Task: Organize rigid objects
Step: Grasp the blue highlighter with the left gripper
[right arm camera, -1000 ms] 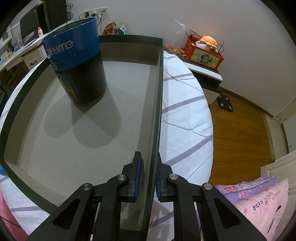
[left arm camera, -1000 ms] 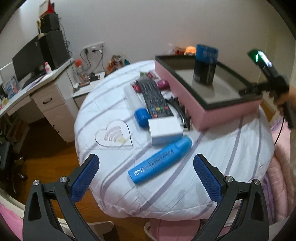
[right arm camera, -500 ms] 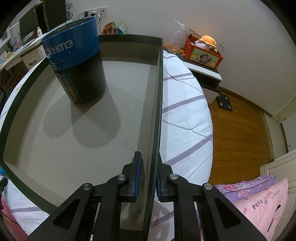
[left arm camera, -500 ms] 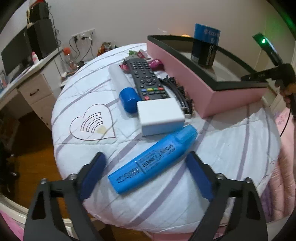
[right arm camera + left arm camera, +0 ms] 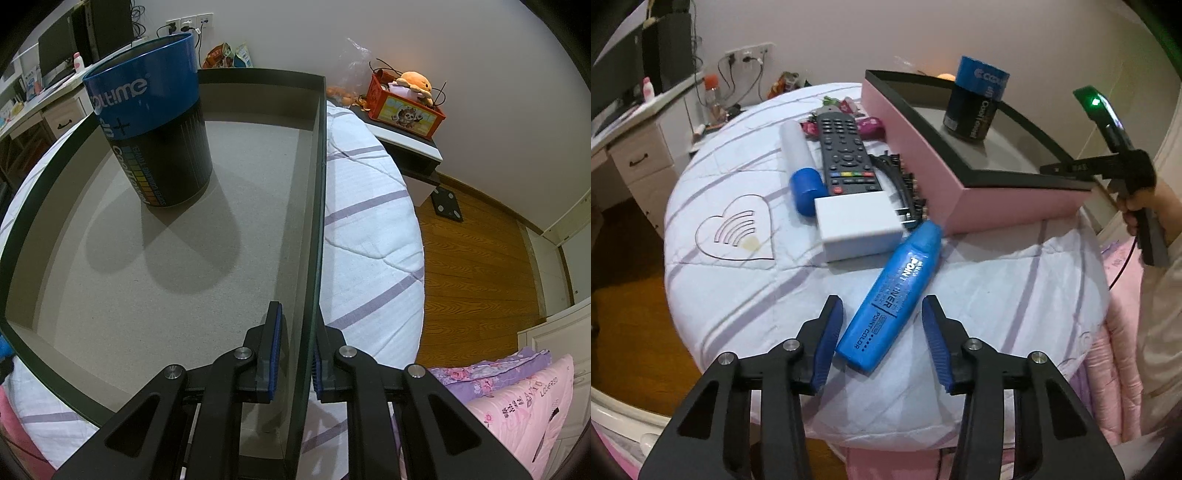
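Left gripper [image 5: 882, 334] closer around marker [image 5: 892, 295]

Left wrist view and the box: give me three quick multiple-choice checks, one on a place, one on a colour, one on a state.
1. Where is the blue-topped can?
A. inside the pink box
B. on the remote
C. on the floor

2. What colour is the marker between the left gripper pads?
A. red
B. blue
C. green

3. What is the right gripper doing?
A. hanging open
B. clamped on the box wall
C. holding the can

Answers: 1 A, it stands on the box floor. 2 B, its body is blue; the jaws have just been closing round it, gaps remain. 3 B, pads pinch the wall.
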The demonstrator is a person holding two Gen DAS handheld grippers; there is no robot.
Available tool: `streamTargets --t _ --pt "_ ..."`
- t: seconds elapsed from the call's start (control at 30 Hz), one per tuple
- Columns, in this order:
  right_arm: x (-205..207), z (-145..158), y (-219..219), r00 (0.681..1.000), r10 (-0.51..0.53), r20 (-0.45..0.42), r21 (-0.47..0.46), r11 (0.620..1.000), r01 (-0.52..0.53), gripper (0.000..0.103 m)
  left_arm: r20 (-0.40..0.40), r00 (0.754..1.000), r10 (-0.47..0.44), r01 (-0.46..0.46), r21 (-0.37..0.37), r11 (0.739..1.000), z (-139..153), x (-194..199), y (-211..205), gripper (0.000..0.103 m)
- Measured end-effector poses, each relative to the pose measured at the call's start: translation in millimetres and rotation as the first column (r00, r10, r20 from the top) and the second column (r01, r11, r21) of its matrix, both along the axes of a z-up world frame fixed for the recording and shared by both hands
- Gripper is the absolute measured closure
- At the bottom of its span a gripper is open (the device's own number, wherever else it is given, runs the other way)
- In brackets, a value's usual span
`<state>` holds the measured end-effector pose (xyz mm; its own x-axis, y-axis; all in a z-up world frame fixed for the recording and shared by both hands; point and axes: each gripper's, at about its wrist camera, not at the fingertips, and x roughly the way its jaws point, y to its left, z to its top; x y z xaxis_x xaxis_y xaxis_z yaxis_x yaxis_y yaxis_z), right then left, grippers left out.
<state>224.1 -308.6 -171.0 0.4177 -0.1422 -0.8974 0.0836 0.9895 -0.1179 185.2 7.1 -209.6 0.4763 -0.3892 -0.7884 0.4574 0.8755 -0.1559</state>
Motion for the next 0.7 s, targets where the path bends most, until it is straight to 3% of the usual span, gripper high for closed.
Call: streamTargets --t 0.03,0.07,0.13,0.2,0.27,0.37,0.43,0.7 --pt "-0.2 0.3 0.0 1.000 0.000 0.000 0.000 1.000 0.000 0.088 0.004 1.000 0.000 0.000 -0.003 1.000 -0.1 2.0 -2.3 0.039" --pt "-0.1 0.3 -0.2 1.000 0.000 0.000 0.000 1.000 0.000 0.088 0.009 1.000 -0.006 0.006 0.003 1.000 -0.9 3.5 -5.0 0.033" --pt "0.1 0.4 -0.4 1.000 0.000 0.000 0.000 1.000 0.000 0.088 0.023 1.000 -0.013 0.013 0.019 1.000 -2.4 8.1 -12.0 0.034" --pt "0.2 0.3 -0.4 1.000 0.001 0.000 0.002 1.000 -0.001 0.088 0.024 1.000 -0.015 0.015 0.022 1.000 -3.6 12.1 -16.2 0.036" --pt "0.1 0.6 -0.2 1.000 0.001 -0.002 0.004 1.000 -0.001 0.088 0.029 0.999 -0.026 0.025 0.019 0.999 -3.5 12.0 -17.3 0.060" --pt "0.1 1.1 -0.3 1.000 0.000 -0.002 0.005 1.000 0.000 0.088 0.015 0.999 -0.052 0.052 -0.015 0.999 -2.3 10.6 -17.4 0.072" --pt "0.3 1.5 -1.0 1.000 0.001 -0.002 0.004 1.000 -0.001 0.088 0.008 0.998 -0.065 0.065 -0.045 0.997 -0.3 6.8 -16.2 0.076" --pt "0.2 0.9 -0.9 1.000 0.002 -0.002 0.004 1.000 -0.002 0.088 0.042 0.995 -0.091 0.096 -0.121 0.988 24.8 -11.0 -13.2 0.076"
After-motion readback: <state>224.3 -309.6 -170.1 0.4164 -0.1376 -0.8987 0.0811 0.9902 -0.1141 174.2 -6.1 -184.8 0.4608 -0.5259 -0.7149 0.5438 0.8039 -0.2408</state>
